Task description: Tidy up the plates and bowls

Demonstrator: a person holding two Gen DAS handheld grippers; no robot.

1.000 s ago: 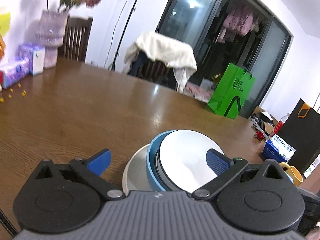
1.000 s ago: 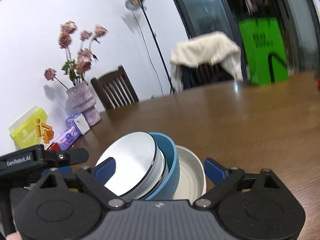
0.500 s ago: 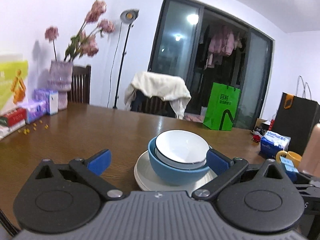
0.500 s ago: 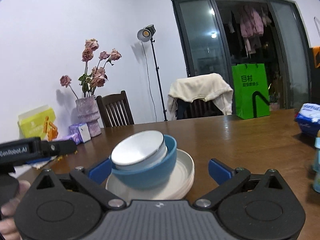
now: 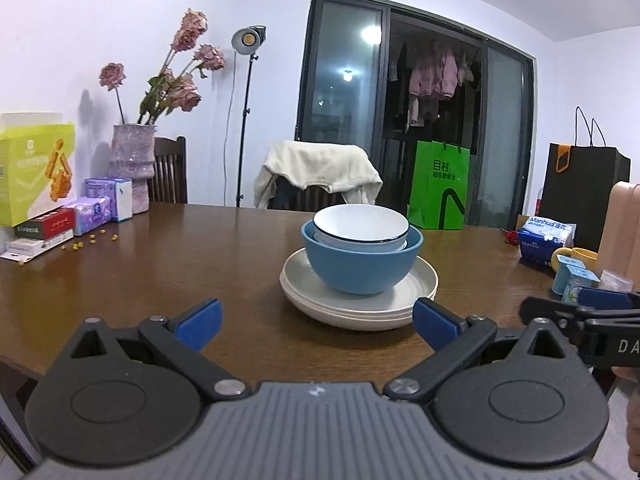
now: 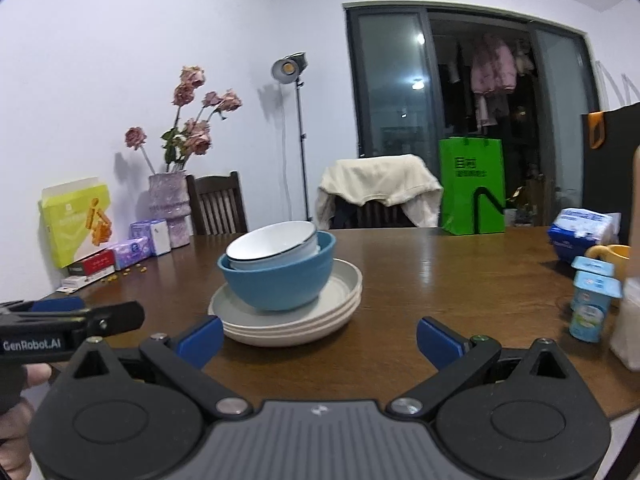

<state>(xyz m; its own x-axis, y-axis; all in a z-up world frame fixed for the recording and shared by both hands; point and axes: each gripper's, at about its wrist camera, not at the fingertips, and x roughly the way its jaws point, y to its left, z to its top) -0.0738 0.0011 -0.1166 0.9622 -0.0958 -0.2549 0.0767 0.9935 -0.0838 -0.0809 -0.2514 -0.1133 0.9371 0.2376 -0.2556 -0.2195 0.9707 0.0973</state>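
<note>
A white bowl with a dark rim [image 5: 361, 226] [image 6: 273, 244] sits tilted inside a blue bowl [image 5: 360, 266] [image 6: 280, 280]. The blue bowl rests on a stack of cream plates [image 5: 360, 304] [image 6: 292, 318] in the middle of the brown wooden table [image 5: 180, 264] [image 6: 460, 280]. My left gripper [image 5: 316, 322] is open, near the table's front edge and short of the stack, with nothing between its fingers. My right gripper [image 6: 320, 334] is open too, just in front of the plates and empty. Each gripper shows at the edge of the other's view.
Boxes, tissue packs and a vase of pink flowers [image 5: 134, 168] stand at the table's left. Small yoghurt cartons [image 6: 592, 304], a yellow mug [image 5: 576, 258] and a blue tissue pack [image 5: 546, 234] are at the right. A green bag [image 5: 440, 190] and a draped chair [image 5: 320, 176] are at the far side.
Both grippers have drawn back and levelled out from above the stack toward the table's near edge. The bowls and plates look smaller and further away; they have stayed put.
</note>
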